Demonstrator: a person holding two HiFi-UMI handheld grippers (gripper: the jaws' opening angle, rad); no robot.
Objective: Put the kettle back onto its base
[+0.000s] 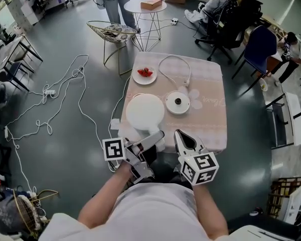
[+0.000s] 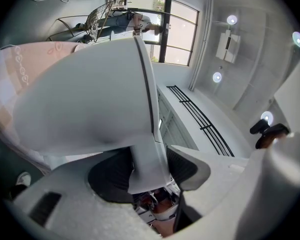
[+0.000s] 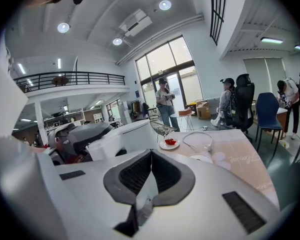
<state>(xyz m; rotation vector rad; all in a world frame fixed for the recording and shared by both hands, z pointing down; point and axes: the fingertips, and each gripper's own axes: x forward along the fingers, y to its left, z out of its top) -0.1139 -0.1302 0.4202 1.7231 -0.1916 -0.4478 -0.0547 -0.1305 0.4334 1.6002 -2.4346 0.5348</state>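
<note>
White plastic kettle (image 1: 145,112) w/ a round lid is at the near-left part of the desk (image 1: 205,114), which has a pale pink cloth. Its handle points to 6 o'clock, toward the person, prob. so it can be taken w/o reaching over the body. The left hand-held gripper (image 1: 151,140) is clenched on that handle, pads pressing both sides in the left gripper view (image 2: 147,169). Can't tell whether the kettle's bottom rests on the cloth or is just clear of it. The round white base (image 1: 178,103) lies flat at approx. 2 o'clock from the kettle, near but apart, centre pin up and nothing on it, so the landing spot looks free. Its white cord (image 1: 174,56) loops off to 12 o'clock, away from the kettle's likely path. The right hand-held gripper (image 1: 183,139) has its jaws pressed together on nothing (image 3: 150,176) and hangs at 6 o'clock of the base, prob. on standby. A white plate (image 1: 136,77) w/ red fruit (image 1: 145,72) sits at 12 o'clock from the kettle. Count: 1 kettle, 1 base, 1 cord, 1 plate, 2 grippers, 1 desk.
</note>
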